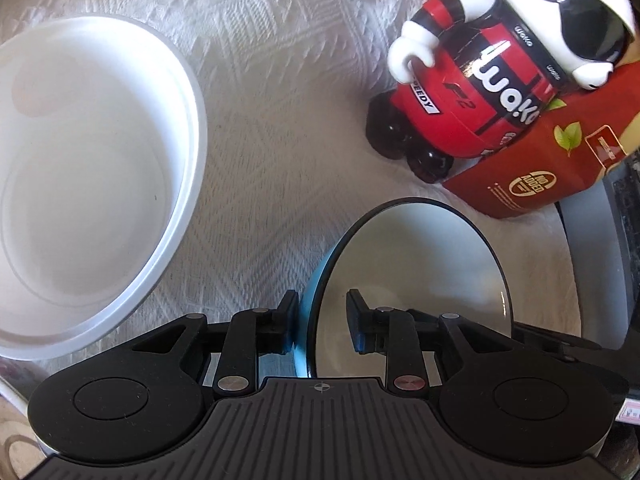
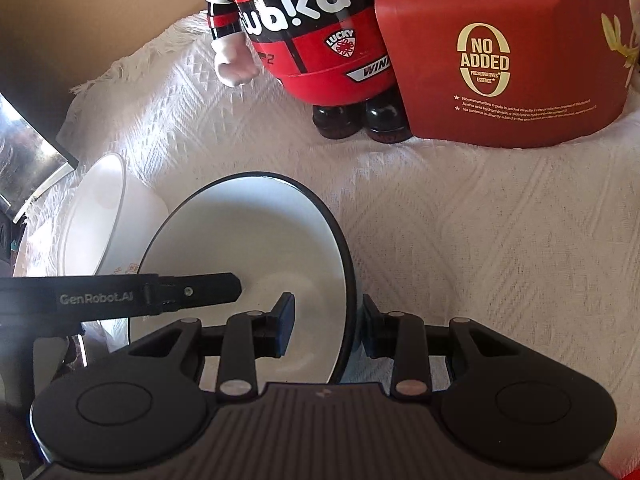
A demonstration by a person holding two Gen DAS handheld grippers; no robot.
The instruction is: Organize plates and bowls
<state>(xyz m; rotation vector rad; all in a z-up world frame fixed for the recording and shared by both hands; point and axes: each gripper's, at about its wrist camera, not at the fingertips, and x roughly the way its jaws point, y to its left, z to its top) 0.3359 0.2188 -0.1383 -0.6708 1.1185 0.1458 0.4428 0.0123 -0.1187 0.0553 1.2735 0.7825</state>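
A blue bowl (image 1: 412, 272) with a white inside and a thin black rim sits tilted between both grippers on the white cloth. My left gripper (image 1: 322, 320) straddles its rim, one pad against the blue outer wall and the other inside, shut on it. From the opposite side my right gripper (image 2: 328, 320) grips the same bowl (image 2: 248, 232), shut, with one pad inside and one outside. In the right wrist view, a finger of the left gripper (image 2: 200, 290) reaches in from the left. A larger white bowl (image 1: 92, 184) stands just left of the blue one (image 2: 96, 216).
A red and black mascot figure (image 1: 472, 92) and a red carton (image 1: 540, 168) stand at the back (image 2: 500, 60). White textured cloth (image 1: 260, 160) covers the table. A pale grey curved rim (image 1: 576, 264) shows at the right. A dark framed panel (image 2: 32, 160) lies at the left edge.
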